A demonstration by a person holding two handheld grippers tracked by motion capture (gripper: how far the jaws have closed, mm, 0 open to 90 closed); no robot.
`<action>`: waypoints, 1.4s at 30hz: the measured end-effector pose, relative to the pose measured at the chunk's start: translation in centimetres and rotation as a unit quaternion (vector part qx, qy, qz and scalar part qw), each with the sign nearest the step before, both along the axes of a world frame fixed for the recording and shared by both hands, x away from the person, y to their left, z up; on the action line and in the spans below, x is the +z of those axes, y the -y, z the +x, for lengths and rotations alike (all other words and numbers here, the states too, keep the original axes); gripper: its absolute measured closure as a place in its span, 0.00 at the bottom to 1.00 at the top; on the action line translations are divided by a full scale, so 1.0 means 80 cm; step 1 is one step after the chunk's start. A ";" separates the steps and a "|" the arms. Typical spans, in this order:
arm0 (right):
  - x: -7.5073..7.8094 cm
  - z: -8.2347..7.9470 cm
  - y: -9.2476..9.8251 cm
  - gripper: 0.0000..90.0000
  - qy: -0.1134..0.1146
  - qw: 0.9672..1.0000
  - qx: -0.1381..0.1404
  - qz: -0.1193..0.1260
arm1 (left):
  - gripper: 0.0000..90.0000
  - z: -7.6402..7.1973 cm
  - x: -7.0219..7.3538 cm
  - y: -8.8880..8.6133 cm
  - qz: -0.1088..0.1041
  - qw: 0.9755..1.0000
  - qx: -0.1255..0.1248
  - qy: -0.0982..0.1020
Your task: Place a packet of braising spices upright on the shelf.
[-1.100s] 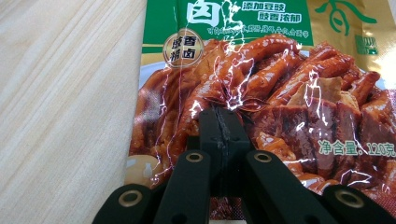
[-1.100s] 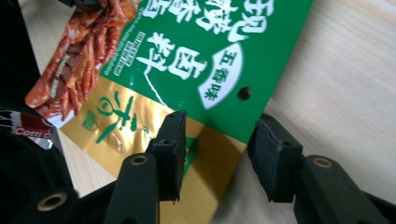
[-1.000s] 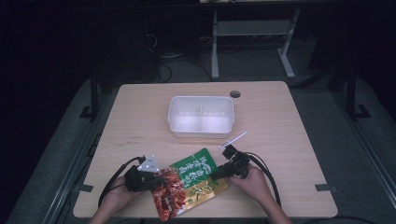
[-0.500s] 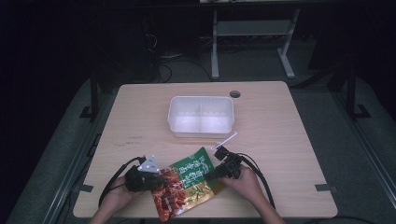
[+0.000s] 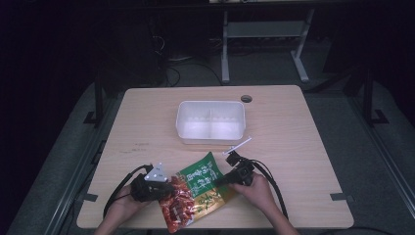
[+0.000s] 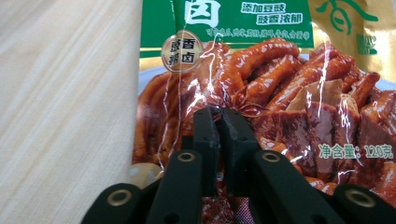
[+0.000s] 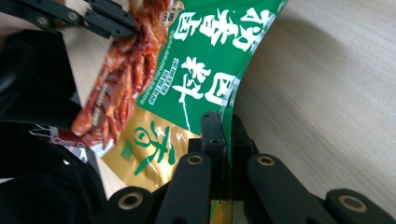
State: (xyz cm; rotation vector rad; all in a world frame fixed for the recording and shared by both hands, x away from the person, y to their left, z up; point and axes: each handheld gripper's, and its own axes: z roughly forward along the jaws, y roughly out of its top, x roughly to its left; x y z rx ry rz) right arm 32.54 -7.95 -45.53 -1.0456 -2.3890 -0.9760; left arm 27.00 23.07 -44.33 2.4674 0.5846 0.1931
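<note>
A snack bag (image 5: 198, 192), green on top, red food print below and gold at one corner, lies near the table's front edge. My left gripper (image 5: 171, 188) is shut on its red printed side; in the left gripper view the jaws (image 6: 219, 115) pinch the glossy film of the bag (image 6: 261, 70). My right gripper (image 5: 219, 183) is shut on the opposite edge, and the right gripper view shows its jaws (image 7: 224, 122) clamping the thin edge of the bag (image 7: 205, 60), which bows upward. The left gripper (image 7: 128, 25) shows at that view's top left.
A white, two-compartment container (image 5: 210, 138) stands in the middle of the wooden table (image 5: 293, 137), behind the bag. A round cable hole (image 5: 246, 98) sits near the far edge. Both hands rest at the table's front edge, cables trailing from the grippers.
My right gripper has shifted a little to the left with the bag's edge, so the bag bows more. The left gripper has barely moved.
</note>
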 end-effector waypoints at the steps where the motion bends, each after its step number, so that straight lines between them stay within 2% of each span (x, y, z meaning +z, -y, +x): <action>1: 0.002 0.000 0.001 0.99 -0.002 1.000 -0.001 0.003 | 0.92 0.000 0.003 -0.002 -0.009 1.000 0.002 0.003; 5: 0.014 -0.001 0.007 1.00 0.000 1.000 -0.001 0.022 | 0.85 -0.001 0.015 -0.012 -0.042 0.999 0.013 0.018; 6: 0.021 -0.002 0.010 1.00 0.000 1.000 -0.002 0.027 | 0.84 -0.001 0.018 -0.016 -0.052 0.998 0.018 0.027; 10: 0.032 -0.004 0.012 1.00 0.006 1.000 -0.001 0.029 | 0.75 0.000 0.023 -0.023 -0.068 0.997 0.032 0.035; 14: 0.049 -0.006 0.012 1.00 0.018 0.999 0.005 0.035 | 0.58 0.001 0.025 -0.028 -0.081 0.994 0.052 0.043; 15: 0.058 -0.008 0.012 1.00 0.024 0.999 0.008 0.036 | 0.51 0.002 0.026 -0.030 -0.085 0.994 0.060 0.045; 18: 0.066 -0.009 0.011 1.00 0.031 0.999 0.012 0.039 | 0.45 0.004 0.026 -0.032 -0.088 0.993 0.068 0.047; 19: 0.074 -0.011 0.011 1.00 0.035 0.998 0.015 0.041 | 0.41 0.004 0.026 -0.034 -0.090 0.992 0.072 0.048; 21: 0.077 -0.011 0.011 1.00 0.037 0.998 0.016 0.041 | 0.40 0.005 0.027 -0.036 -0.094 0.991 0.078 0.051; 25: 0.099 -0.014 0.010 1.00 0.053 0.997 0.027 0.043 | 0.36 0.007 0.027 -0.040 -0.101 0.990 0.089 0.051; 26: 0.099 -0.014 0.010 1.00 0.053 0.997 0.027 0.043 | 0.36 0.007 0.026 -0.040 -0.103 0.989 0.091 0.051; 30: 0.124 -0.018 0.007 1.00 0.070 0.996 0.036 0.042 | 0.35 0.008 0.026 -0.041 -0.100 0.989 0.092 0.049; 31: 0.124 -0.018 0.007 1.00 0.070 0.996 0.036 0.042 | 0.35 0.008 0.026 -0.041 -0.100 0.989 0.093 0.049; 34: 0.140 -0.021 0.006 1.00 0.083 0.995 0.041 0.038 | 0.34 0.009 0.025 -0.042 -0.100 0.989 0.094 0.048; 39: 0.153 -0.022 0.006 1.00 0.088 0.994 0.044 0.039 | 0.33 0.010 0.025 -0.044 -0.103 0.989 0.098 0.048; 40: 0.163 -0.022 0.007 1.00 0.091 0.994 0.046 0.041 | 0.33 0.010 0.025 -0.045 -0.103 0.989 0.098 0.048; 42: 0.170 -0.022 0.008 1.00 0.096 0.993 0.048 0.040 | 0.33 0.010 0.024 -0.045 -0.103 0.989 0.099 0.048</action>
